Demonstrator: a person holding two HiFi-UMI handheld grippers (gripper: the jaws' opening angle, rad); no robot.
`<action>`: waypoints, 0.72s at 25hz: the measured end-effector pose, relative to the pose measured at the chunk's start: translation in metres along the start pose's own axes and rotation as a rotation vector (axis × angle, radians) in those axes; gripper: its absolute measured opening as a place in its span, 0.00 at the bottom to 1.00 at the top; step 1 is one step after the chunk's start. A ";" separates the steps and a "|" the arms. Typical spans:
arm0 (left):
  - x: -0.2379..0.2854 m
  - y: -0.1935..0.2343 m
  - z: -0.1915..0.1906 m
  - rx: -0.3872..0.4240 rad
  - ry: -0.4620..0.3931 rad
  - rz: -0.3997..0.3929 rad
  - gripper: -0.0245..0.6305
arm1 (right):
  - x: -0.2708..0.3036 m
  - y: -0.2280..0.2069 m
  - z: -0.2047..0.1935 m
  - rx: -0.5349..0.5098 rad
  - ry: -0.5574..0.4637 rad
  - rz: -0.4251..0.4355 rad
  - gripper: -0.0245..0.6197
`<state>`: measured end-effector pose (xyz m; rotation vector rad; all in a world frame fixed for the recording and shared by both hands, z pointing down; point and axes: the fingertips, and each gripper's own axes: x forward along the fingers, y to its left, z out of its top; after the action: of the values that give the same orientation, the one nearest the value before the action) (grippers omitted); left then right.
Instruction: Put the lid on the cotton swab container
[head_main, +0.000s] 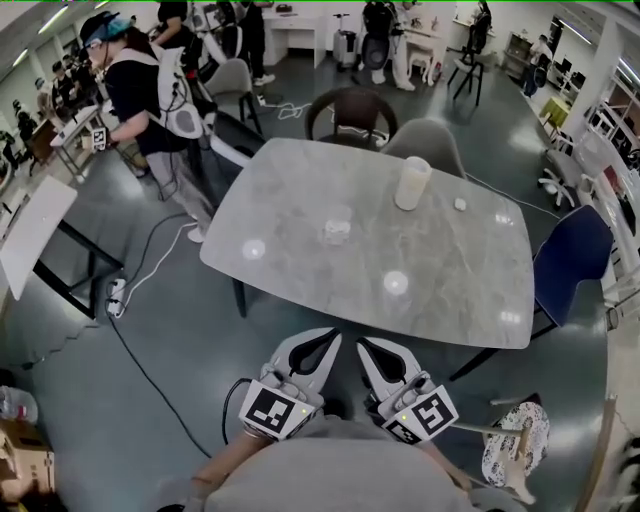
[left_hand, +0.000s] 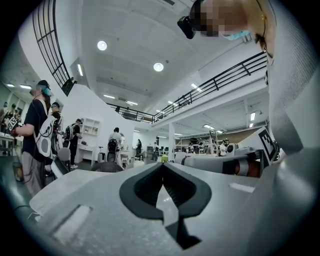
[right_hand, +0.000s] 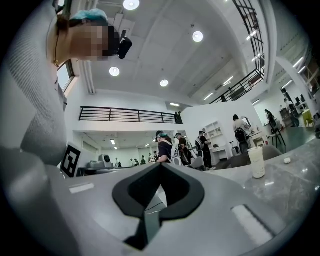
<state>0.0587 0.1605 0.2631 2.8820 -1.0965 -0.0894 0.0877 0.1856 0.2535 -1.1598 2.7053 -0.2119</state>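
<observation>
- The task looks not yet begun: the cotton swab container (head_main: 412, 183), a tall pale cylinder, stands upright toward the far side of the table (head_main: 450, 280), untouched and well apart from both grippers
- Whether its top is open is too small to tell
- I cannot tell which piece is the lid: a small clear object (head_main: 337, 229) lies near the table's middle, left of the container, and a small white bit (head_main: 460, 204) lies to the container's right
- The left gripper (head_main: 328, 338) has its jaws pressed together on nothing and is held off the table's near edge, close to the person's body
- The right gripper (head_main: 364, 345), just beside it, also has its jaws together and empty
- By my judgement everything is left to do: reach across, pick up the lid and seat it on the container
</observation>
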 end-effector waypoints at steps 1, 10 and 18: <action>0.000 0.002 0.000 0.001 0.005 0.002 0.04 | 0.001 -0.001 -0.001 -0.008 0.003 0.001 0.04; 0.005 0.007 0.006 0.033 0.008 -0.005 0.04 | 0.010 0.007 0.011 0.002 -0.023 0.028 0.04; 0.015 -0.003 -0.002 0.004 0.015 0.011 0.04 | 0.001 -0.003 0.008 0.017 -0.022 0.059 0.04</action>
<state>0.0719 0.1528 0.2646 2.8746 -1.1114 -0.0650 0.0910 0.1826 0.2463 -1.0696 2.7088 -0.2112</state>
